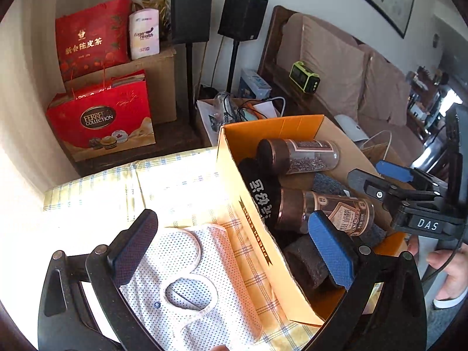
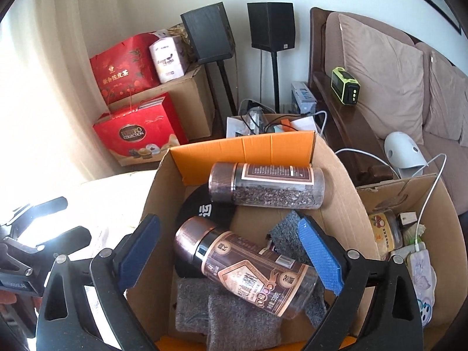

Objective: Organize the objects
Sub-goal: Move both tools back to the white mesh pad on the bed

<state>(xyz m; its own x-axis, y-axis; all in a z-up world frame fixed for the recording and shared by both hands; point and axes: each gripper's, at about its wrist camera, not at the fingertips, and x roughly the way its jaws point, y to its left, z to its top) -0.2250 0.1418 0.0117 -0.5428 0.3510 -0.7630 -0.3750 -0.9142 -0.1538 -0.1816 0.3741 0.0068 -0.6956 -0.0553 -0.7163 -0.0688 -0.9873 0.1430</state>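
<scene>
An open orange cardboard box (image 1: 251,193) (image 2: 245,147) holds two brown-capped jars, one near (image 2: 242,266) (image 1: 324,210) and one far (image 2: 266,184) (image 1: 298,156), a black cap (image 2: 201,210) and grey felt pads (image 2: 234,316). A white mesh garment (image 1: 181,280) lies on the checked cloth left of the box. My left gripper (image 1: 234,251) is open above the garment and the box's left wall. My right gripper (image 2: 231,257) is open over the near jar, empty; it also shows in the left wrist view (image 1: 377,175).
Red gift bags (image 1: 99,117) and a cardboard carton (image 1: 158,84) stand at the back left, two black speakers (image 1: 216,14) on stands behind. A sofa (image 2: 395,82) is on the right. A second open carton (image 2: 409,234) with small items and cables sits right of the box.
</scene>
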